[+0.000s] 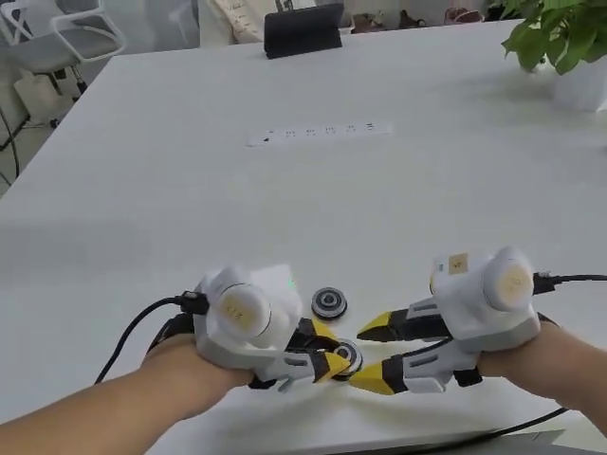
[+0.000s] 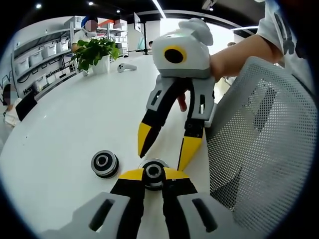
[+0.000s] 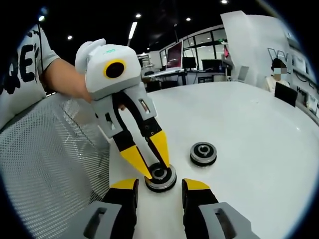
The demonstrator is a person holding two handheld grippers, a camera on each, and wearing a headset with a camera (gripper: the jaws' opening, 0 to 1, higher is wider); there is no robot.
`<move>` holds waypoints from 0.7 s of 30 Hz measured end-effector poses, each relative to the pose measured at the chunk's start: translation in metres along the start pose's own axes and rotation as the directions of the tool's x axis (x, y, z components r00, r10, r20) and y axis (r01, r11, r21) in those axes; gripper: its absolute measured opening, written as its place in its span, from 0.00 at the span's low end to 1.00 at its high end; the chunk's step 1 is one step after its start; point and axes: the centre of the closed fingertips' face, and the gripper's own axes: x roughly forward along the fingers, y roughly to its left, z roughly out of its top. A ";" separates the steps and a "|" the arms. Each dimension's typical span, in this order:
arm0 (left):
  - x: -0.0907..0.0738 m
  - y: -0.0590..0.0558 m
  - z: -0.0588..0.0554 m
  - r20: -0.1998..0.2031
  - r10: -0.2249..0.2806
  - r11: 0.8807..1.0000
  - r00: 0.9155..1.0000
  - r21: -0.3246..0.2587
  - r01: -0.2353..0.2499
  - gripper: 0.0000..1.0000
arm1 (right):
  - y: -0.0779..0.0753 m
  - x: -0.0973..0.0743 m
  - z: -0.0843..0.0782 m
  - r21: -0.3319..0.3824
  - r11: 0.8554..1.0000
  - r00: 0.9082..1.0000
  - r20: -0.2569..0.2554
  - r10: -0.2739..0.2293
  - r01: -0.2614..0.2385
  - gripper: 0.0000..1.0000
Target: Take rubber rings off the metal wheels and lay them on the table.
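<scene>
A metal wheel with a black rubber ring (image 1: 343,357) (image 2: 153,172) (image 3: 160,177) lies near the table's front edge. My left gripper (image 1: 334,361) (image 2: 153,174) is shut on it, one yellow tip on each side. Facing it, my right gripper (image 1: 361,355) (image 3: 160,185) is open, its tips just short of the same wheel and to either side of it. From the left gripper view the right gripper (image 2: 163,153) points down at the held wheel. A second ringed wheel (image 1: 328,302) (image 2: 104,164) (image 3: 203,154) lies flat on the table (image 1: 285,190) a little further back, untouched.
A flush socket strip (image 1: 318,134) sits mid-table. A black stand (image 1: 303,31) is at the far edge and a potted plant (image 1: 558,38) at the far right. A mesh chair back (image 2: 259,149) (image 3: 55,164) is close behind the front edge.
</scene>
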 end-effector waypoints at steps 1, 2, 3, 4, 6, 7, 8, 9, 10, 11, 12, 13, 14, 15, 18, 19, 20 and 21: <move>0.000 0.000 0.000 0.000 0.000 1.000 1.000 -0.001 0.000 0.07 | -0.001 0.002 -0.001 0.005 1.000 1.000 -0.001 -0.003 0.003 0.32; 0.000 0.000 0.000 0.000 0.001 1.000 1.000 -0.002 -0.001 0.07 | -0.002 0.003 -0.002 0.007 1.000 1.000 -0.002 -0.005 0.005 0.32; 0.000 0.000 0.000 0.000 0.002 1.000 1.000 -0.003 -0.002 0.07 | -0.002 0.004 -0.003 0.010 1.000 1.000 -0.004 -0.005 0.005 0.32; 0.000 0.000 0.000 0.001 0.003 1.000 1.000 -0.002 -0.003 0.07 | -0.001 0.005 -0.003 0.013 1.000 1.000 -0.004 -0.005 0.005 0.31; 0.000 0.000 0.000 0.001 0.006 1.000 1.000 -0.003 -0.006 0.07 | -0.001 0.007 -0.004 0.022 1.000 1.000 -0.005 -0.002 0.002 0.31; 0.000 0.000 0.000 0.002 0.006 1.000 1.000 -0.004 -0.006 0.07 | 0.000 0.007 -0.004 0.021 1.000 1.000 -0.005 -0.002 0.002 0.31; 0.000 0.000 0.000 0.002 0.006 1.000 1.000 -0.004 -0.006 0.07 | 0.001 0.008 -0.004 0.020 1.000 1.000 -0.005 0.000 0.000 0.31; 0.000 0.000 0.000 0.002 0.006 1.000 1.000 -0.005 -0.006 0.07 | 0.001 0.008 -0.004 0.020 1.000 1.000 -0.005 0.000 0.000 0.30; 0.000 0.000 0.000 0.002 0.007 1.000 1.000 -0.005 -0.007 0.07 | 0.001 0.009 -0.004 0.022 1.000 1.000 -0.003 0.001 -0.001 0.30; 0.000 0.000 0.000 0.003 0.008 1.000 1.000 -0.005 -0.008 0.07 | 0.001 0.009 -0.004 0.024 1.000 1.000 -0.003 0.001 -0.001 0.29; 0.000 0.000 0.000 0.003 0.009 1.000 1.000 -0.006 -0.009 0.07 | 0.002 0.009 -0.004 0.024 1.000 1.000 -0.002 0.002 -0.002 0.27; 0.000 0.000 0.000 0.003 0.010 1.000 1.000 -0.006 -0.010 0.07 | 0.001 0.008 -0.004 0.028 1.000 1.000 -0.003 -0.002 0.002 0.26; 0.000 0.000 0.000 0.004 0.012 1.000 1.000 -0.006 -0.012 0.07 | 0.001 0.008 -0.004 0.030 1.000 1.000 -0.002 -0.003 0.003 0.26; 0.000 0.000 0.000 0.004 0.014 1.000 1.000 -0.008 -0.014 0.07 | 0.000 0.008 -0.004 0.032 0.999 1.000 0.001 -0.004 0.004 0.25; 0.000 0.000 0.000 0.004 0.014 1.000 1.000 -0.008 -0.014 0.07 | 0.000 0.007 -0.004 0.036 0.999 1.000 0.004 -0.006 0.006 0.25; 0.000 0.000 0.000 0.004 0.015 1.000 1.000 -0.008 -0.015 0.07 | 0.000 0.006 -0.004 0.036 0.999 1.000 0.006 -0.007 0.007 0.25; 0.000 0.000 0.000 0.004 0.015 1.000 1.000 -0.009 -0.015 0.07 | 0.000 0.005 -0.004 0.035 0.999 1.000 0.007 -0.009 0.009 0.25; 0.000 0.000 0.000 0.005 0.016 1.000 1.000 -0.010 -0.016 0.07 | 0.001 0.005 -0.004 0.034 0.999 1.000 0.008 -0.010 0.010 0.24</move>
